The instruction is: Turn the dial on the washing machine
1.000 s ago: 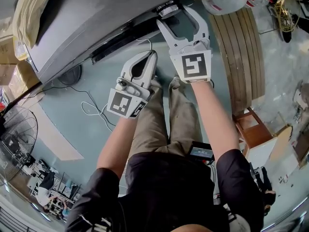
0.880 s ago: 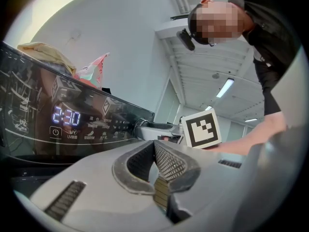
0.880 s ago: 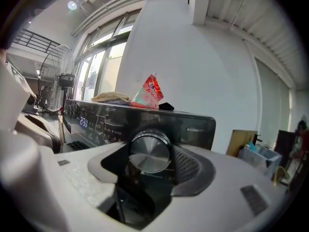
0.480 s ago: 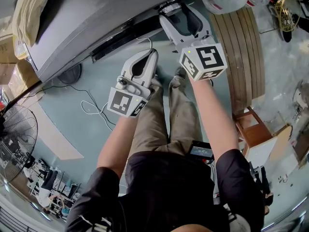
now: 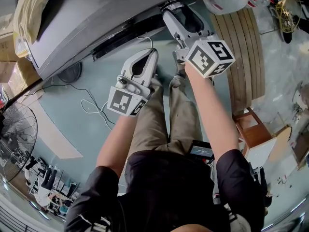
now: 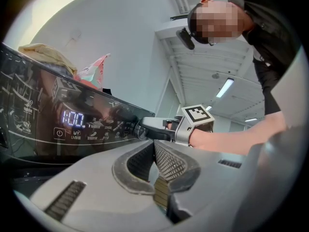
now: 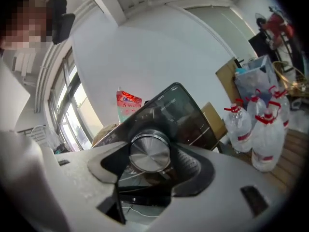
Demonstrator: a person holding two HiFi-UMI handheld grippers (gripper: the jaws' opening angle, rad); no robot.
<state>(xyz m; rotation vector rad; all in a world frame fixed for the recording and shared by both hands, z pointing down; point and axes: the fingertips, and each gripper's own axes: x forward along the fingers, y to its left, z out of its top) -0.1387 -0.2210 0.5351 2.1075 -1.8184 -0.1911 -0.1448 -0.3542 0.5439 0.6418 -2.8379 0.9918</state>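
The washing machine (image 5: pixel 96 18) has a dark control panel (image 6: pixel 38 124) that shows lit digits. Its round silver dial (image 7: pixel 149 152) sits between the jaws of my right gripper (image 7: pixel 152 161), which is shut on it, a pad on each side. From the head view the dial (image 5: pixel 170 5) is at the panel's right end, with the right gripper (image 5: pixel 175 10) rolled over to one side. My left gripper (image 5: pixel 150 53) hangs lower, away from the panel, shut with nothing in it (image 6: pixel 154 146). The left gripper view also shows the right gripper (image 6: pixel 146 125) at the dial.
A standing fan (image 5: pixel 17 134) is at the left and a white cable (image 5: pixel 91 108) lies on the floor. Round wooden boards (image 5: pixel 244 47) lean at the right, with a wooden stool (image 5: pixel 251 127) below them. Several water bottles (image 7: pixel 260 129) stand nearby. A bag (image 7: pixel 126 103) rests on the machine.
The right gripper has rolled about its own axis while on the dial, and its marker cube has swung over to the right. The left gripper has stayed still.
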